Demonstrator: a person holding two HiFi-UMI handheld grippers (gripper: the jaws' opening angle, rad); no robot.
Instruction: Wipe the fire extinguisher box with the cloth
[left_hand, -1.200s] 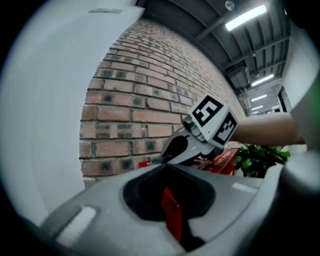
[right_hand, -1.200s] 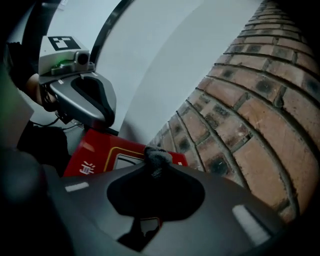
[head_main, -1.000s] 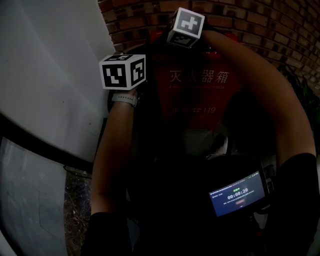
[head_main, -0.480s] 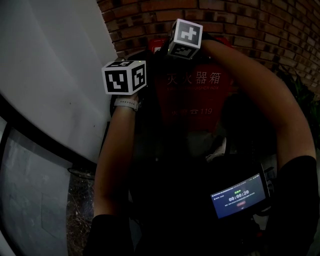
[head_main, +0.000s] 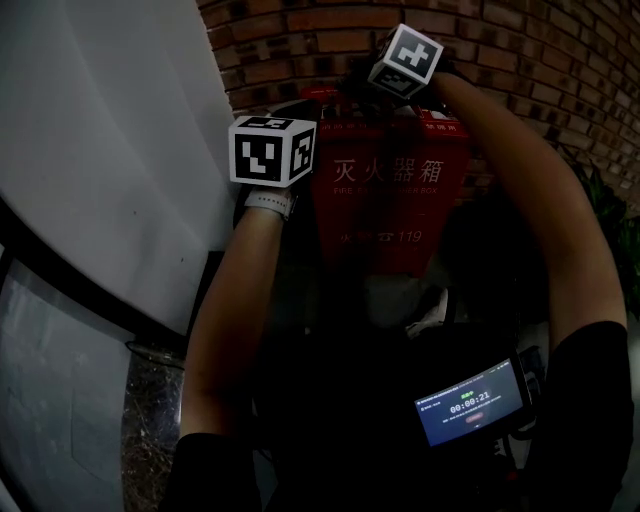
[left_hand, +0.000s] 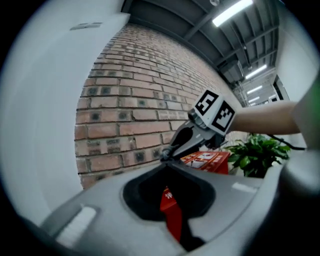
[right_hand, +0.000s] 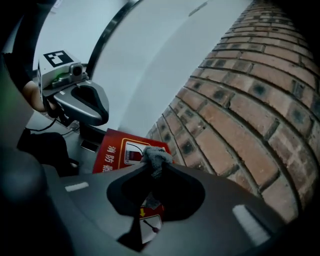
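Note:
The red fire extinguisher box (head_main: 385, 195) stands against the brick wall, white characters on its front. My right gripper (right_hand: 154, 163) is over the box's top (right_hand: 122, 152), by the wall, shut on a small grey cloth (right_hand: 157, 155) that bunches out past its tips. Its marker cube (head_main: 405, 60) shows above the box's top edge in the head view. My left gripper (left_hand: 167, 160) is shut with nothing in it, beside the box's upper left corner; its cube (head_main: 272, 150) is there. The left gripper view shows the right gripper (left_hand: 196, 137) over the box top (left_hand: 207, 161).
A brick wall (head_main: 500, 50) runs behind the box and a pale curved wall (head_main: 110, 150) lies to the left. A green plant (left_hand: 255, 155) stands right of the box. A small lit screen (head_main: 468, 402) hangs at the person's chest.
The right gripper with the cloth has slid to the right along the top of the box. The left gripper has shifted a little right, closer to the box's left edge.

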